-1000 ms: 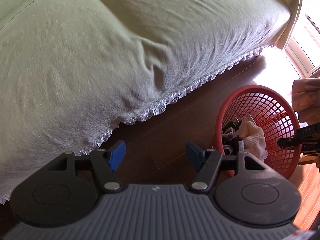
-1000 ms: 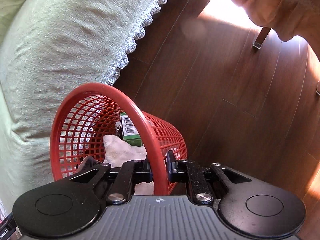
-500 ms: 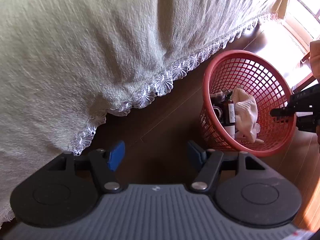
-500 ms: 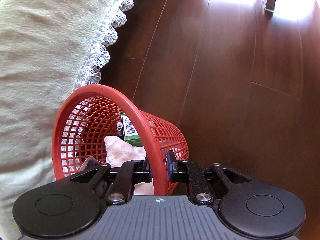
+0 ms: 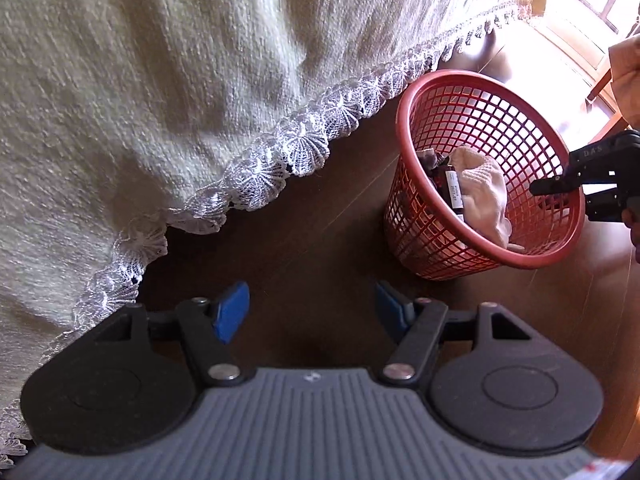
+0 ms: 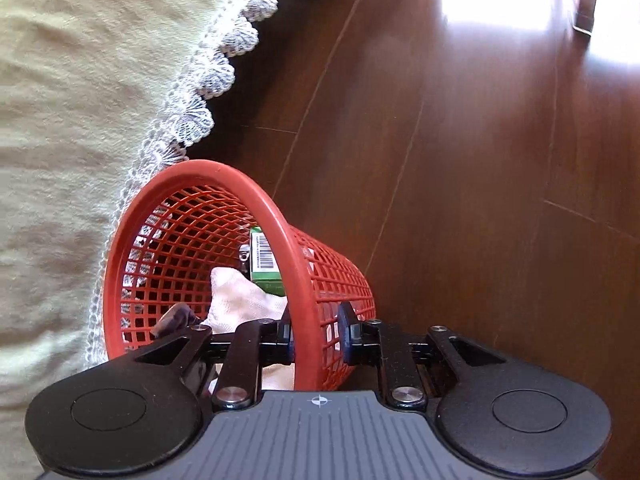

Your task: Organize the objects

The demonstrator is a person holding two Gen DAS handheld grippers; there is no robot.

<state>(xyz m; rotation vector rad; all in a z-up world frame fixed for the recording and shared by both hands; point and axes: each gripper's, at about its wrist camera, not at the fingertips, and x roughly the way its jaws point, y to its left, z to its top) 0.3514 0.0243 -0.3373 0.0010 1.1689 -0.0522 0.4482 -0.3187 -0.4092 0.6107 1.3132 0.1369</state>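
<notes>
Hiding most of green box (image 6: 266, 266) behind red basket (image 6: 256, 200) rim; burying dark bottle (image 5: 450, 184) under white cloth (image 5: 482, 186), label too small to read.

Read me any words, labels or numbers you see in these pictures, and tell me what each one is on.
"DAS": white letters on the black right tongs, seen from the left wrist.
Barcode label on the green cardboard box in the red plastic mesh basket: digits too small to read.
White label on the dark bottle in the basket: print too blurred to read.
</notes>
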